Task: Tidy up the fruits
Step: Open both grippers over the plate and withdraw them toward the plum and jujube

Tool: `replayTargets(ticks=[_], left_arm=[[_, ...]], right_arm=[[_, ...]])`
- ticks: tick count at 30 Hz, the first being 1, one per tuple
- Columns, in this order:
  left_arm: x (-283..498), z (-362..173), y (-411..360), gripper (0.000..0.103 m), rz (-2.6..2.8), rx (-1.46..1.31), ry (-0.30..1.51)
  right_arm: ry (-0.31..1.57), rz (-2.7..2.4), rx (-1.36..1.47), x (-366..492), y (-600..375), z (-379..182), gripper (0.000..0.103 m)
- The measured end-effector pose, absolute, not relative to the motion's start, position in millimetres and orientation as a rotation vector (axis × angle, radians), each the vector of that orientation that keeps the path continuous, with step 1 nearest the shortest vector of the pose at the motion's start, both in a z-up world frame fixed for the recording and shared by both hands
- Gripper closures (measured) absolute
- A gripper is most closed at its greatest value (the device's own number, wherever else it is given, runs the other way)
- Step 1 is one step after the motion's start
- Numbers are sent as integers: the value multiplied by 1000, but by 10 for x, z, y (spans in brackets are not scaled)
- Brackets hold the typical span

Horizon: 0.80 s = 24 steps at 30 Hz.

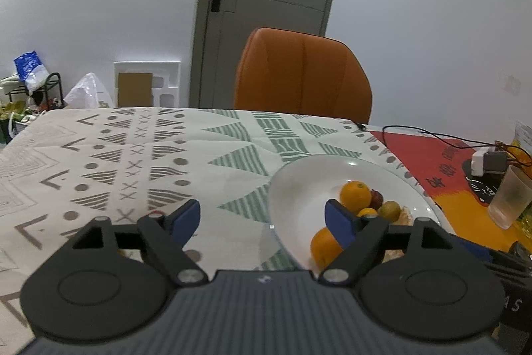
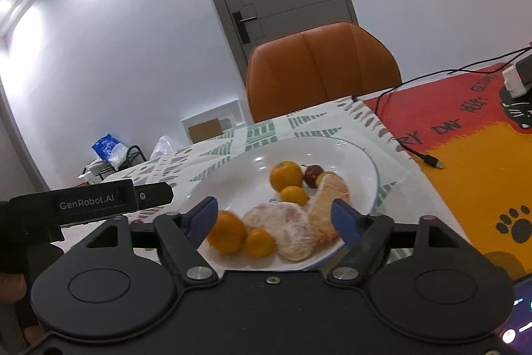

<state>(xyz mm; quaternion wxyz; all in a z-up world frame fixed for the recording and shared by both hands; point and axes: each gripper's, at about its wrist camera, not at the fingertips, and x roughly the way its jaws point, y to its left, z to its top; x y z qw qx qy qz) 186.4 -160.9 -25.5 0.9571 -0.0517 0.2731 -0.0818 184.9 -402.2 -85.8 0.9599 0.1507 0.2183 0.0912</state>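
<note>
A white plate [image 2: 239, 178] sits on the patterned tablecloth and holds several fruits: oranges [image 2: 285, 176], a small kumquat [image 2: 294, 195], a dark red fruit [image 2: 313, 172] and peeled pomelo pieces [image 2: 286, 230]. My right gripper [image 2: 276, 220] is open and empty, just above the plate's near edge, straddling the fruit. My left gripper [image 1: 262, 220] is open and empty, over the plate's left rim [image 1: 282, 175]; oranges [image 1: 355, 196] lie by its right finger. The left gripper's body [image 2: 93, 202] shows in the right wrist view.
An orange chair [image 1: 302, 75] stands at the table's far side. To the right lie a red and orange mat [image 2: 472, 135], a black cable [image 2: 429, 160], a white charger [image 1: 482, 165] and a frosted cup [image 1: 508, 198]. Clutter sits on the floor far left.
</note>
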Motion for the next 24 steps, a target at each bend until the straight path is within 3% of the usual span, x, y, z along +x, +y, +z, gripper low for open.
replayTargets(ticks=[8, 13, 24], left_arm=[[1702, -211, -1337, 14, -111, -116, 530], [1649, -203, -1154, 13, -75, -131, 533], [1590, -268, -860, 12, -6, -145, 544]], right_arm=[[444, 210, 306, 1784, -3848, -826, 6], [431, 219, 308, 1752, -3768, -796, 0], [443, 264, 302, 1778, -3561, -789, 0]])
